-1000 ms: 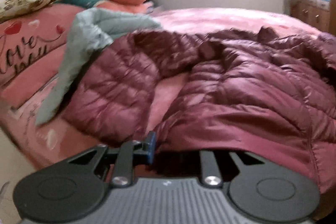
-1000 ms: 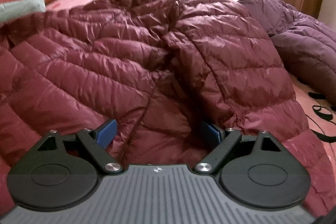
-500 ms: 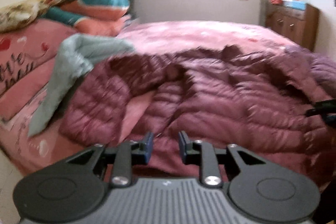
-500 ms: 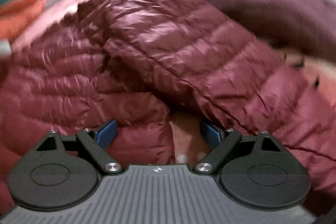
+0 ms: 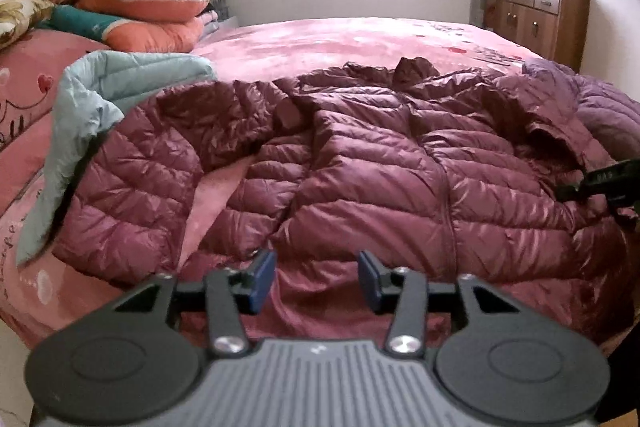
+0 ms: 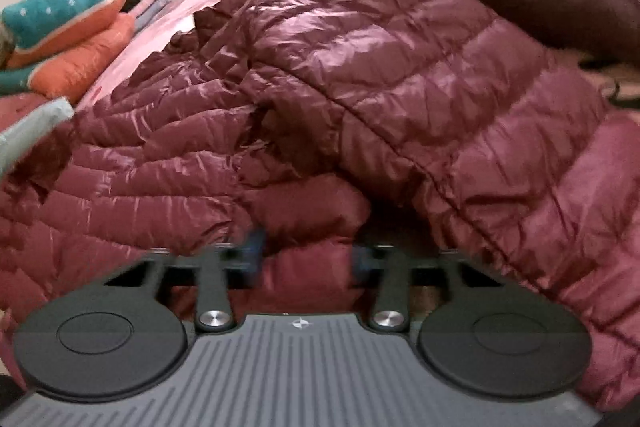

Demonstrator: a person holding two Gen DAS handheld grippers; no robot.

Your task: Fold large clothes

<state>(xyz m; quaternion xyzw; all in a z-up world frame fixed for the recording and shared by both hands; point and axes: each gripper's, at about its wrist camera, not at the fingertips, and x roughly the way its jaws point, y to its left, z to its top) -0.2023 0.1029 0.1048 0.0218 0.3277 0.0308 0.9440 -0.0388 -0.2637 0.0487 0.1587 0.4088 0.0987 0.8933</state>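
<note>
Maroon down jacket (image 5: 380,163) lies spread on the pink bed (image 5: 352,39), collar away from you, hem nearest, long axis running straight ahead. Your left gripper (image 5: 316,277) has just been opening: jaws apart, nothing between them, hovering just off the hem. Your right gripper (image 6: 306,253) has just been closing around a puffy fold at the jacket's right side; blur hides whether the pads bite. Right hand is nearer; that fold looks like the next one.
</note>
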